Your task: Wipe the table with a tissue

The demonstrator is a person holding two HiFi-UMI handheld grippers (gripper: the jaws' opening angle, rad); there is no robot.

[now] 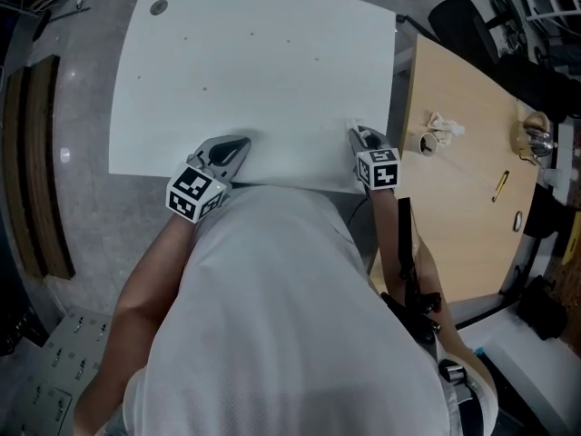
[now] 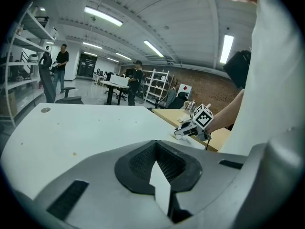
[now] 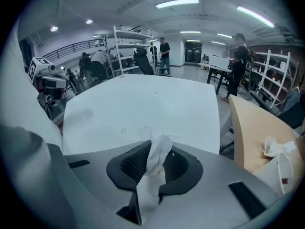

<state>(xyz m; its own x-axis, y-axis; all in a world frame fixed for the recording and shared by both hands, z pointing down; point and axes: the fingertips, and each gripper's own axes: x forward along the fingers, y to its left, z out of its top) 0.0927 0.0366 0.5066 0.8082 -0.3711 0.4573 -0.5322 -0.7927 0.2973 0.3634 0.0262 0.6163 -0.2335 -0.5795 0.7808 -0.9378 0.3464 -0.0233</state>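
The white table (image 1: pixel 254 71) carries a few small specks (image 1: pixel 204 89). My right gripper (image 1: pixel 356 133) stands at its near right edge, shut on a white tissue (image 1: pixel 353 125). In the right gripper view the crumpled tissue (image 3: pixel 157 159) sticks up from between the jaws, over the table top (image 3: pixel 143 104). At the near edge, left of the middle, my left gripper (image 1: pixel 241 142) has its jaws together with nothing in them. The left gripper view looks across the table (image 2: pixel 71 128) at the right gripper (image 2: pixel 190 128) and its tissue (image 2: pixel 177 136).
A wooden table (image 1: pixel 463 198) adjoins on the right, bearing a crumpled tissue (image 1: pixel 446 123), a small cup (image 1: pixel 428 143) and a yellow pen (image 1: pixel 500 183). People stand among shelves and desks in the background (image 3: pixel 164 56). The person's torso (image 1: pixel 272 316) is against the near edge.
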